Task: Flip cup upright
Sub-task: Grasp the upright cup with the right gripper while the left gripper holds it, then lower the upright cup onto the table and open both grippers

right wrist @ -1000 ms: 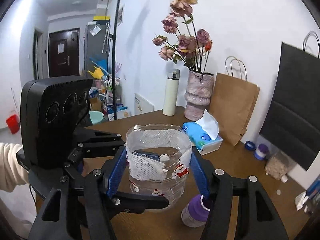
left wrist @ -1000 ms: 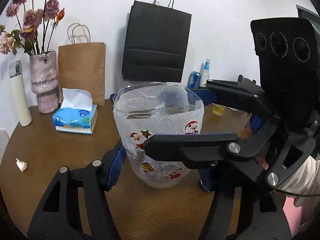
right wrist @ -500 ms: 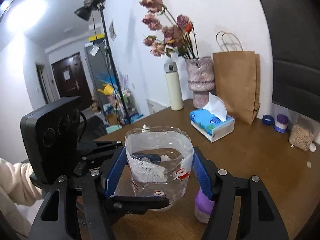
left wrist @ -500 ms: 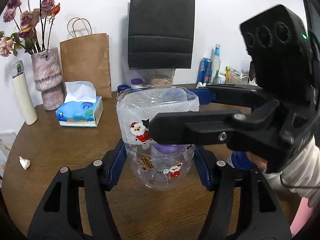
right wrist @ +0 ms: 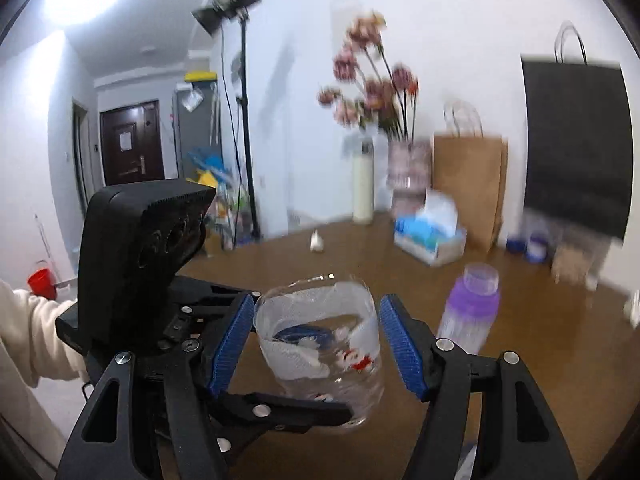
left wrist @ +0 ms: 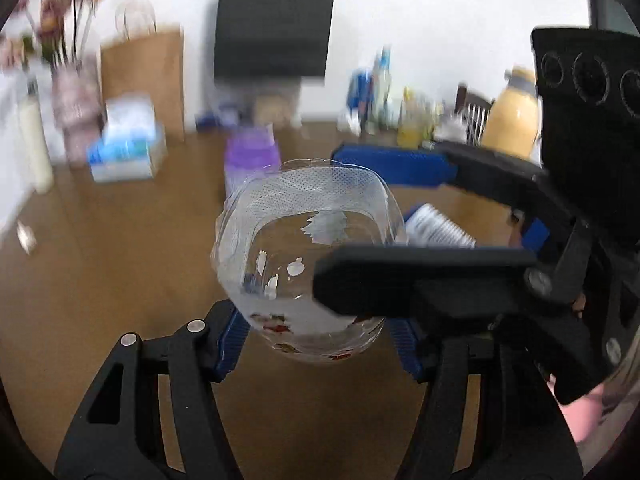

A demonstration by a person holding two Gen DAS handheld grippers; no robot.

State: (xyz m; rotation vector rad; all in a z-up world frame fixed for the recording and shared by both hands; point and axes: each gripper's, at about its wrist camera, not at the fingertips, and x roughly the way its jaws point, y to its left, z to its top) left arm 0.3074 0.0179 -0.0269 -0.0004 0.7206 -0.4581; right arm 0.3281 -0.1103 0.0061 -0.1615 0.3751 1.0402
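A clear plastic cup (left wrist: 308, 256) with a white mesh band and Santa stickers is upright, mouth up, above the brown table. My left gripper (left wrist: 316, 340) is shut on its lower part, blue pads on both sides. In the right wrist view the cup (right wrist: 320, 340) sits between my right gripper's (right wrist: 318, 344) blue pads with small gaps on both sides, so the right gripper is open around it. The right gripper's black finger crosses in front of the cup in the left wrist view.
A purple-capped bottle (right wrist: 470, 312) stands on the table (right wrist: 520, 360) right of the cup. A tissue box (right wrist: 430, 236), brown paper bag (right wrist: 468, 184), black bag (right wrist: 576, 144), flower vase (right wrist: 408, 172) and white flask (right wrist: 362, 184) stand along the wall. Bottles (left wrist: 512, 120) crowd the far right.
Both grippers and the cup have swung and tilted; the left view now looks down into the cup's mouth. The right gripper's pads have come off the cup. The background is motion-blurred.
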